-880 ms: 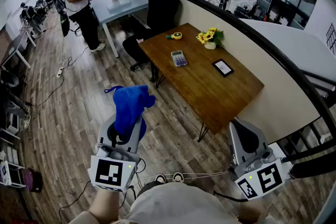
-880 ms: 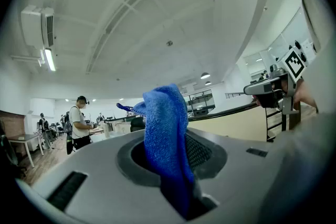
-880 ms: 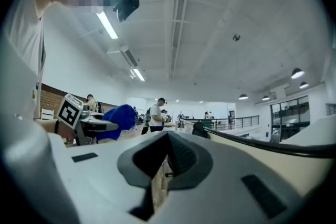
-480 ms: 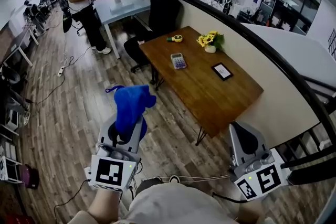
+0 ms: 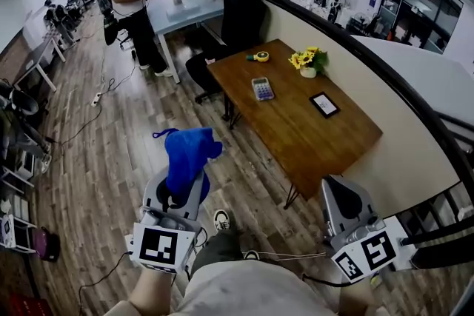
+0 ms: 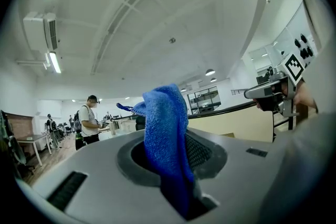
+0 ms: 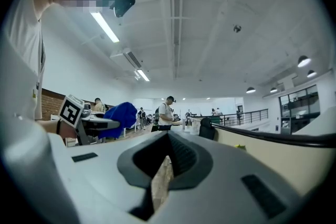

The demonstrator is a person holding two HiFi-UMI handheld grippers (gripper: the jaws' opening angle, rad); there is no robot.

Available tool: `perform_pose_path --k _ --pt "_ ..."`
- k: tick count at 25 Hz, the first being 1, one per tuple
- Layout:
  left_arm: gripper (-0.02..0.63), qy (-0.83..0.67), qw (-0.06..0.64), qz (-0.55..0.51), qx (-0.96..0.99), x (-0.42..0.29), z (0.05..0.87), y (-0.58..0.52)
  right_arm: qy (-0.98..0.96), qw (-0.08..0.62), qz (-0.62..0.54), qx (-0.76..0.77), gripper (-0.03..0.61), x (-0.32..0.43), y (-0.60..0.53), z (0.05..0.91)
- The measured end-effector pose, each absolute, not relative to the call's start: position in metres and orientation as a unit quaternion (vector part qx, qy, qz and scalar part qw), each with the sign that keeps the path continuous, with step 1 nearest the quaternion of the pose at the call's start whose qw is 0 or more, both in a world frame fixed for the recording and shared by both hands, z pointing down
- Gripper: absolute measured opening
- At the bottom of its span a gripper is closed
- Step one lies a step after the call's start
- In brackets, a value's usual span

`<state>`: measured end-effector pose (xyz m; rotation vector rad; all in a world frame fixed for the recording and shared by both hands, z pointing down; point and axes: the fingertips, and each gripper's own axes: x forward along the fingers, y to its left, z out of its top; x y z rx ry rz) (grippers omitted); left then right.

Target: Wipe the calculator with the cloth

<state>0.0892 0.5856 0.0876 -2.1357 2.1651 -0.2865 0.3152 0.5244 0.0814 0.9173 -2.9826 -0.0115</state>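
Left gripper (image 5: 180, 187): pinched the fluffy blue cloth (image 5: 186, 156), raised ready for wiping.
Right gripper (image 7: 167, 162): tips pressed together, empty.
Small grey calculator (image 5: 261, 88): well apart, unreached.

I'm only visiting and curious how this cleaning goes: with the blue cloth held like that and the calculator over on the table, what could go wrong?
1. The left gripper pinches the cloth by one bunched part and the rest flops loose, so it might slip out during rubbing.
2. The calculator lies loose on the table, far from the right gripper. Unsteadied, a wipe could shove it toward the flowers nearby.
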Motion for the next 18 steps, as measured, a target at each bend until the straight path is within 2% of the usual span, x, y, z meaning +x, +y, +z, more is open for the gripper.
perform_pose_path --k 5,18 --pt "0.103 0.711 0.041 -0.098 -0.696 0.073 0.095 0.576 -0.959 -0.009 0.017 0.283 0.003 0.298 0.512 0.085" --pt "0.103 0.704 0.029 -0.085 -0.705 -0.007 0.110 0.488 -0.960 0.024 0.017 0.278 0.003 0.209 0.426 0.101"
